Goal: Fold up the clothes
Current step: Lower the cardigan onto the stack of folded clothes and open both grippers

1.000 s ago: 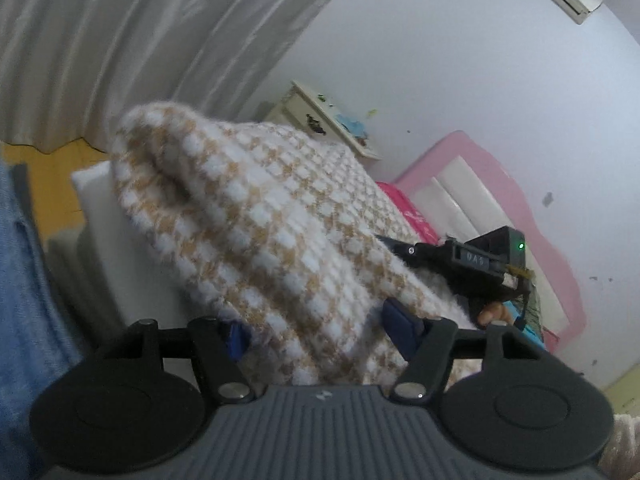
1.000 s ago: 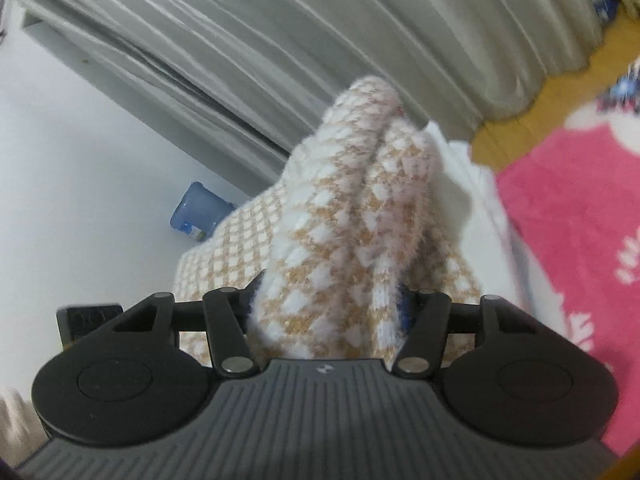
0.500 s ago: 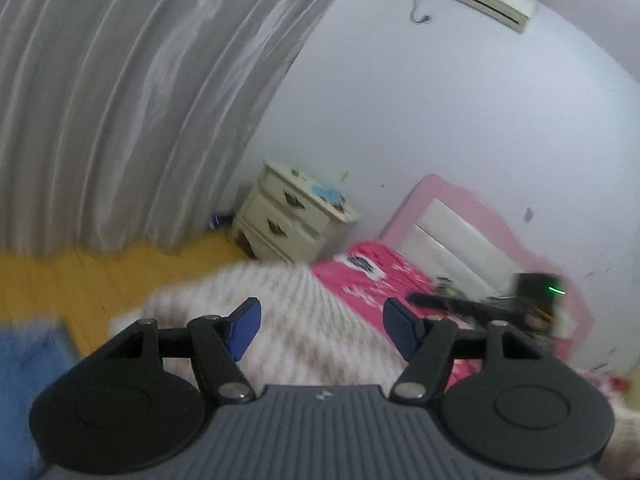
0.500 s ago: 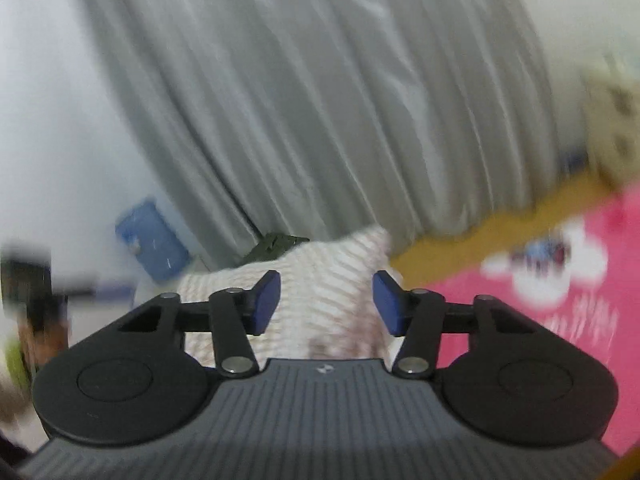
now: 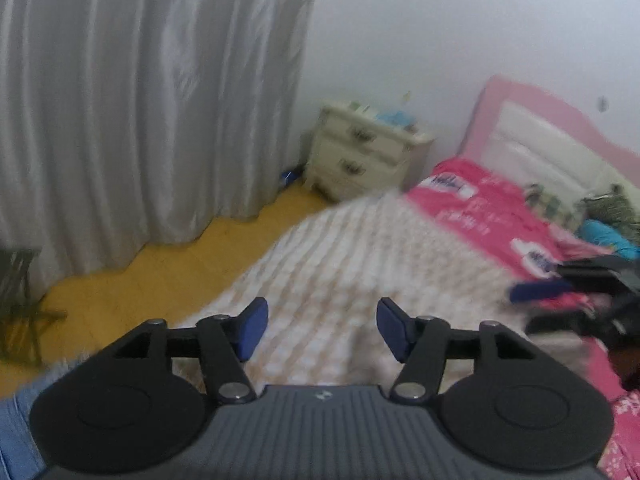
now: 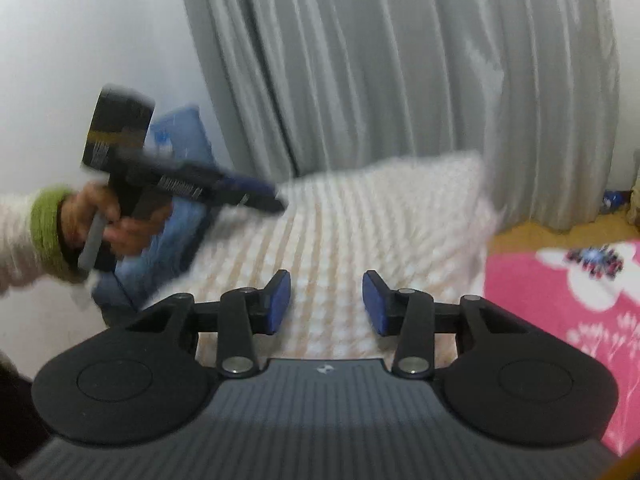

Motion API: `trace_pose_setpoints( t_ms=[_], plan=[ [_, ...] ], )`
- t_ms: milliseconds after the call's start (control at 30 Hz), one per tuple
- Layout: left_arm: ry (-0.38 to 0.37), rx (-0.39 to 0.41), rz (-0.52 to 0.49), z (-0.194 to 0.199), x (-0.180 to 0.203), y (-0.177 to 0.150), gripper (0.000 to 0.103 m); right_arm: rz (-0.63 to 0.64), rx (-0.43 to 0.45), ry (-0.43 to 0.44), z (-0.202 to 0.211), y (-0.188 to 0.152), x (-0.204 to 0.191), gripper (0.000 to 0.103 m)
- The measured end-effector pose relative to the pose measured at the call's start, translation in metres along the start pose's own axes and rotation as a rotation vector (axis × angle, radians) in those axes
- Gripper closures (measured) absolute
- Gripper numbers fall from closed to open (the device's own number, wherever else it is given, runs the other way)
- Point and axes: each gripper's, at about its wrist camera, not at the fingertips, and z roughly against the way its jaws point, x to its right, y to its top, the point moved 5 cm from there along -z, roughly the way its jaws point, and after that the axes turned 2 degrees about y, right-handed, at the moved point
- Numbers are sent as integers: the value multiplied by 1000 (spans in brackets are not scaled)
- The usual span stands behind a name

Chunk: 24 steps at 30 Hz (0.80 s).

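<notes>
Folding, between grips. Item: cream-and-tan checked knitted garment [image 5: 340, 264], lying spread on the bed with the pink patterned cover [image 5: 492, 216], below both tools. Left gripper [image 5: 320, 330]: jaws closing, nothing between them. Right gripper [image 6: 326, 306]: jaws closing, likewise empty. Advice: pick matching edge corners, pinch only the top layer, lift both sides evenly to keep the crease straight.
</notes>
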Motion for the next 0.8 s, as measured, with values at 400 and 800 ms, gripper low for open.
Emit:
trace_pose_setpoints(
  t_ms=[400, 800],
  plan=[
    [-76, -119, 39, -90, 13, 37, 40, -132, -15, -197, -17, 5, 41, 67],
    [-199, -116, -220, 51, 101, -68, 31, 62, -196, -60, 28, -35, -55, 65]
  ],
)
